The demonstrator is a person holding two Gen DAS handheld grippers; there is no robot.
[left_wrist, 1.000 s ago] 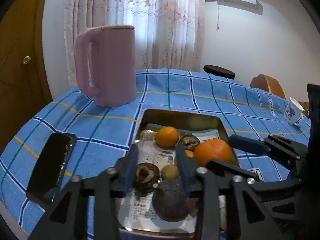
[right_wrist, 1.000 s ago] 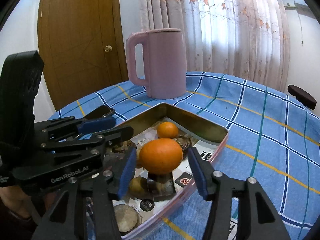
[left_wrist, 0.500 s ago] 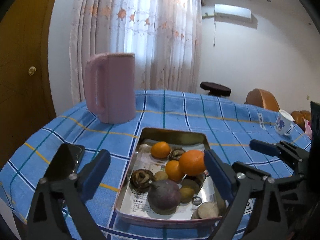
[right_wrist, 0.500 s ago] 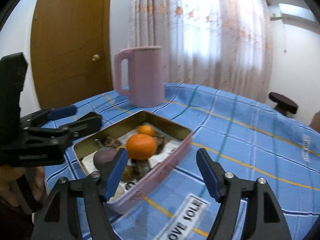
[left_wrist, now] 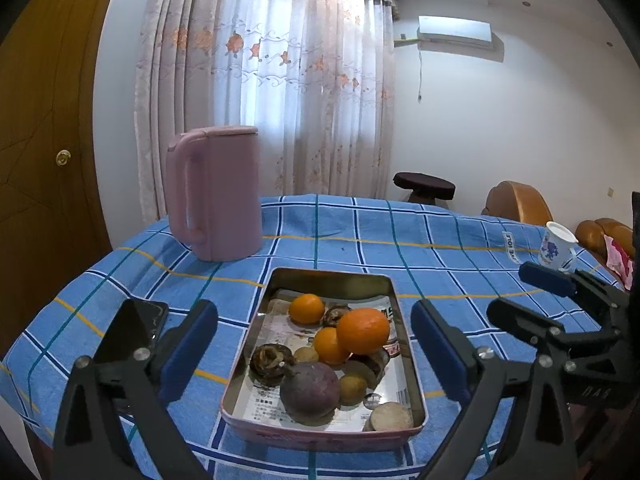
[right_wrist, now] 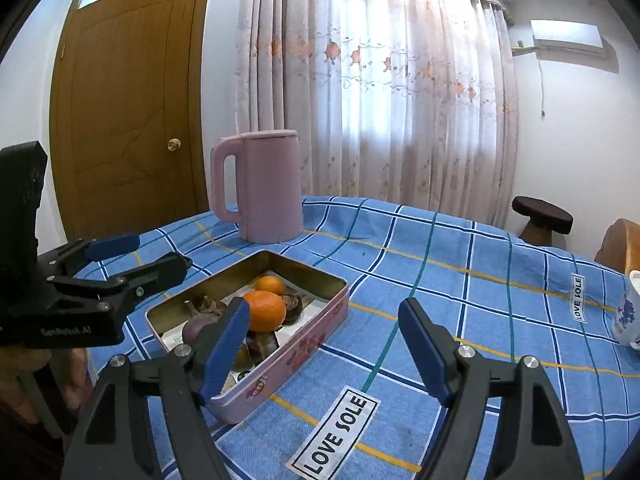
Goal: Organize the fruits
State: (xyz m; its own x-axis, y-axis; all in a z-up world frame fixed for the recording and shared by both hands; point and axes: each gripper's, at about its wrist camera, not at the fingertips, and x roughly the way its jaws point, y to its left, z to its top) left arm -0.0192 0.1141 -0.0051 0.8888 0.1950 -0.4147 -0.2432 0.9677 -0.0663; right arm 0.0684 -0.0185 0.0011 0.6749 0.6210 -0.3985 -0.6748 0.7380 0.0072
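A pink metal tin [left_wrist: 320,434] [right_wrist: 304,346] on the blue checked tablecloth holds several fruits. A large orange [left_wrist: 363,331] [right_wrist: 265,311] rests on top of the pile, with two smaller oranges [left_wrist: 307,308], a purple round fruit [left_wrist: 310,390] and brown fruits around it. My left gripper [left_wrist: 316,354] is open wide and empty, held back from the tin. My right gripper [right_wrist: 326,344] is open and empty, to the right of the tin. It also shows in the left wrist view [left_wrist: 532,292].
A pink jug [left_wrist: 216,194] [right_wrist: 260,188] stands behind the tin. A black phone [left_wrist: 132,330] lies left of it. A white patterned cup [left_wrist: 558,246] stands at the right. A dark stool [right_wrist: 542,218] and brown chairs [left_wrist: 516,202] are beyond the table.
Both grippers opened and pulled back and up from the tin. The large orange the right gripper was around now rests on the pile.
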